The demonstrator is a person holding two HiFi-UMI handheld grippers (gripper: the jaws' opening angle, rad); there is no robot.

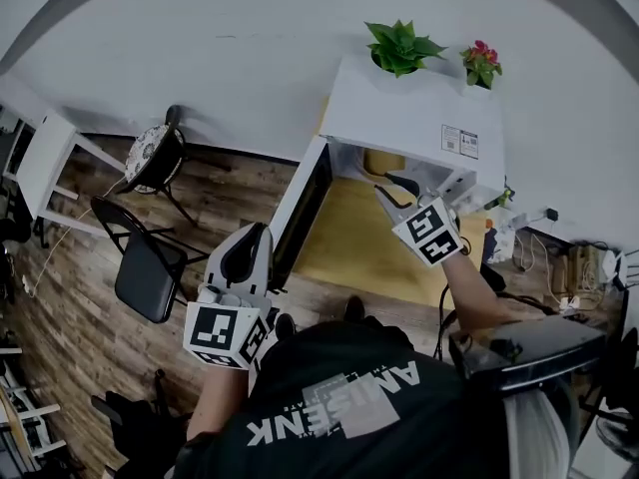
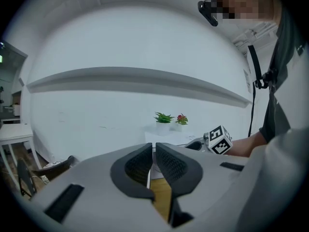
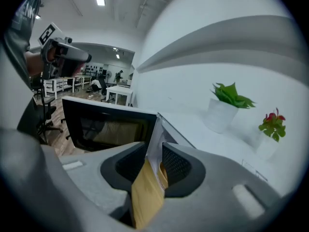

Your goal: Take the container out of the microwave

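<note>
White microwave point(image 1: 399, 118) on a wooden desk point(image 1: 349, 247), its door point(image 1: 300, 208) swung wide open to the left. Inside the cavity, toward the back, sits a yellowish shape, probably the container point(image 1: 382, 161); it is too dim in there to be sure.

The right tongs point(image 1: 394, 190) are at the mouth of the cavity, pointing in and slightly down. They are spread and pinch nothing. Through their gap the right gripper view shows only the door's hinge edge, the desk and a glimpse of yellow.

The left tongs point(image 1: 252, 239) hang beside the door's outer edge, off the desk, pressed all but together and empty.

A green plant point(image 1: 401, 46) and a red-flowered plant point(image 1: 481, 63) stand in pots on top of the microwave. A black chair point(image 1: 150, 267) stands on the wood floor point(image 1: 90, 337) at the left.
</note>
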